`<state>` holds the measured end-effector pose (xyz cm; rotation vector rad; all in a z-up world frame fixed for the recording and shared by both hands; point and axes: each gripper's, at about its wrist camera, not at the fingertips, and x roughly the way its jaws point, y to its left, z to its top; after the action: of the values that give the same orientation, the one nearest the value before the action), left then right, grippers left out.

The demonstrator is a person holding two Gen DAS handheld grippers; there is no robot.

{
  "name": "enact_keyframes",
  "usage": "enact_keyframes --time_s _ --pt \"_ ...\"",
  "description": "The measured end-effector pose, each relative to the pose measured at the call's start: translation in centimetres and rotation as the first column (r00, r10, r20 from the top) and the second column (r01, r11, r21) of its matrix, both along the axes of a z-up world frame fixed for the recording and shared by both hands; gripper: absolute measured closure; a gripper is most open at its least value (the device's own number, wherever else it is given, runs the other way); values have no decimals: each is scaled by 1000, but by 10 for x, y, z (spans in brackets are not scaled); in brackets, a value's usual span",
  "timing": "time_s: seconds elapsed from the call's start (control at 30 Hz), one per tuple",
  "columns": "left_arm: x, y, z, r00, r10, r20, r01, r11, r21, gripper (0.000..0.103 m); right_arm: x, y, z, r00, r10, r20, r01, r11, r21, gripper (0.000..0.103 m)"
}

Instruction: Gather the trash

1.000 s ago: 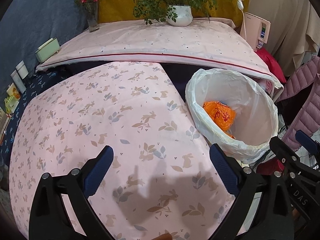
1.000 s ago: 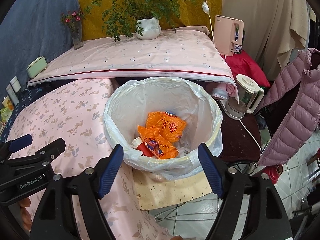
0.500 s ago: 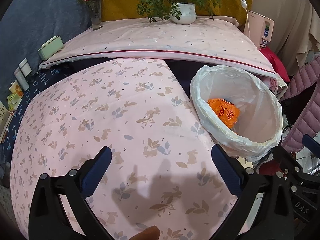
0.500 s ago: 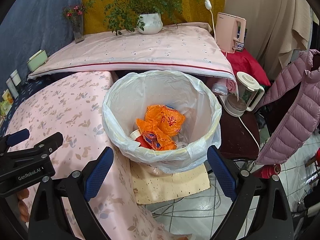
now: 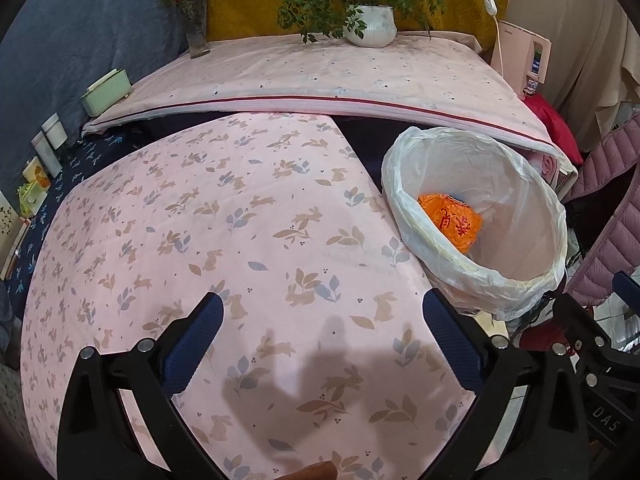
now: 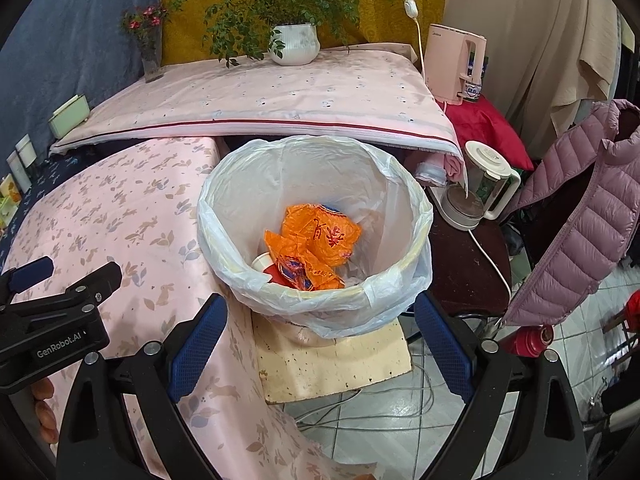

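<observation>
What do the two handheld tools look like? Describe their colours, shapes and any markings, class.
Both are alike: the left tool and the right tool have black angular frames with silver bolts and two long fingers faced with dark blue textured pads. White lettering marks the bodies: "GenRobot.AI" on the left one, "DAS" on the right.

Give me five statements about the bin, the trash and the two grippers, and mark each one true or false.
1. The bin is lined with a black bag. False: the liner is white and translucent.
2. Orange wrappers lie inside the bin. True.
3. The right gripper clamps a wrapper. False: its jaws stand wide with nothing between them.
4. The left gripper is open and empty over the pink rabbit-print cloth. True.
5. The bin stands on top of the cloth. False: it stands beside the cloth-covered table, lower down, on a pale board.
</observation>
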<state>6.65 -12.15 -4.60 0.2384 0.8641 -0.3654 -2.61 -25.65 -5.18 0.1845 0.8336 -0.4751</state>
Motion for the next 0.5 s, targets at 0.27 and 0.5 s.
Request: enact_keyframes --time_s 0.27,0.5 --pt "-4 0 3 1000 9 9 -9 1000 -6 8 -5 -1 1 1000 -9 -7 9 1000 -8 12" --pt "-6 -1 5 1000 6 12 -6 1000 -7 8 -7 -1 4 1000 -6 2 6 1000 -18 12"
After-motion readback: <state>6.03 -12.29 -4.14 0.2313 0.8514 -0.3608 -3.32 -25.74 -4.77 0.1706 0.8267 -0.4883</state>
